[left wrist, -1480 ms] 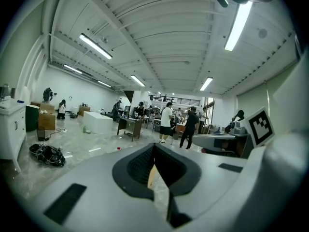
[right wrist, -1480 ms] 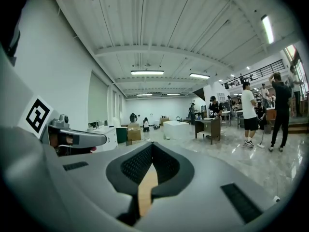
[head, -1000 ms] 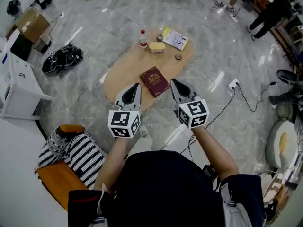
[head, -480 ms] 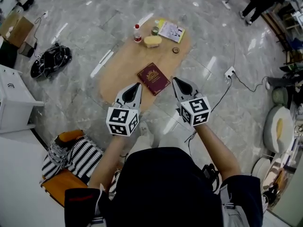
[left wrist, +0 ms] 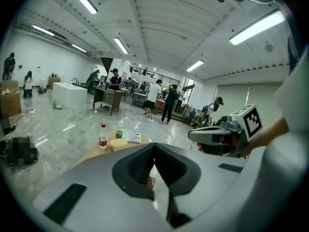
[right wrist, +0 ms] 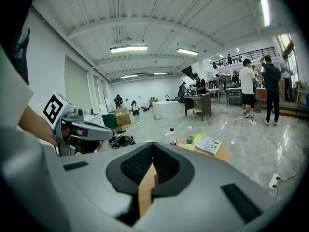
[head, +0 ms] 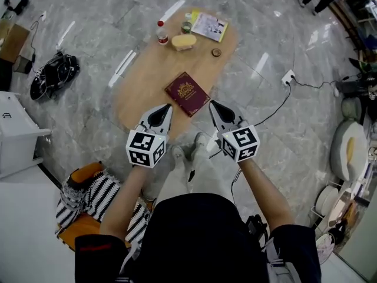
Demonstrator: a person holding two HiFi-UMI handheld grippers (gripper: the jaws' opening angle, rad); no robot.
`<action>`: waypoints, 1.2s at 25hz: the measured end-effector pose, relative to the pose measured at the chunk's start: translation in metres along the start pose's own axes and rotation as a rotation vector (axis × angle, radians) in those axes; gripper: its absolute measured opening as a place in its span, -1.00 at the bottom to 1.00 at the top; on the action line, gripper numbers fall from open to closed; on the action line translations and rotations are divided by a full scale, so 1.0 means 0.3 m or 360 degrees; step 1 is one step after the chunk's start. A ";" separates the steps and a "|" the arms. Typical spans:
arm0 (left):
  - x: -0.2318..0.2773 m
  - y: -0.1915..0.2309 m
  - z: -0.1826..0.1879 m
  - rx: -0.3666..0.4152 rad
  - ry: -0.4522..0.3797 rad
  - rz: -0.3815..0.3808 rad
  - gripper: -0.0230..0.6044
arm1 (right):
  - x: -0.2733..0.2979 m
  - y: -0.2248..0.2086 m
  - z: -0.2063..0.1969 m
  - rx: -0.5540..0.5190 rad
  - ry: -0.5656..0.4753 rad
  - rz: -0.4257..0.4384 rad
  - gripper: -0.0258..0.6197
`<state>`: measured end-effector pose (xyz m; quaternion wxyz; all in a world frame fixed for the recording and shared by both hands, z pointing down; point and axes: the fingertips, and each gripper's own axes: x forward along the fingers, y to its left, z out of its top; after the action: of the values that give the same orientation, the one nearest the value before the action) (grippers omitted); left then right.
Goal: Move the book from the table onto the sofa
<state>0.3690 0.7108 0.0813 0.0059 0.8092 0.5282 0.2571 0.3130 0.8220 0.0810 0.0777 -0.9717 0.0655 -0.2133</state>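
A dark red book (head: 187, 94) with a gold emblem lies flat near the close end of the oval wooden table (head: 147, 81). My left gripper (head: 167, 107) hangs just short of the book's left corner, jaws shut and empty. My right gripper (head: 212, 104) hangs just right of the book, also shut with nothing held. In the left gripper view the shut jaws (left wrist: 154, 147) hide most of the table; a sliver of the book (left wrist: 151, 182) shows below them. The right gripper view shows its shut jaws (right wrist: 152, 147) the same way. An orange seat with a striped cushion (head: 88, 196) stands at lower left.
At the table's far end stand a bottle (head: 160, 32), a can (head: 187, 26), a yellow block (head: 184, 42), a magazine (head: 210, 26) and a small round lid (head: 217, 52). A black bag (head: 53, 75), a white cabinet (head: 15, 135) and a wall socket with cable (head: 288, 77) lie around it.
Both grippers have come down and drawn nearer the book's close end, still shut. The head view has shifted, so the table sits higher in the picture.
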 end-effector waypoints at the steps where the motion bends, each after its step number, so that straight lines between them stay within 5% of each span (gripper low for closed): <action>1: 0.027 0.004 -0.018 -0.0006 0.0019 0.0002 -0.88 | 0.009 -0.018 -0.021 0.0020 0.0002 0.0003 -0.90; 13: 0.292 0.106 -0.293 -0.0154 0.0195 0.0075 -0.88 | 0.129 -0.196 -0.341 0.0206 0.0147 -0.0040 -0.90; 19: 0.389 0.087 -0.382 -0.0245 0.0193 0.0018 -0.88 | 0.178 -0.253 -0.474 0.0277 0.0201 -0.0025 -0.90; 30: 0.533 0.220 -0.592 -0.0233 0.0242 0.0078 -0.88 | 0.290 -0.331 -0.710 0.0441 0.0259 -0.0027 -0.90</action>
<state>0.3998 0.7723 0.3196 0.0185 0.7975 0.4871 0.3556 0.3100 0.8789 0.3251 0.2036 -0.9317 0.0335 -0.2989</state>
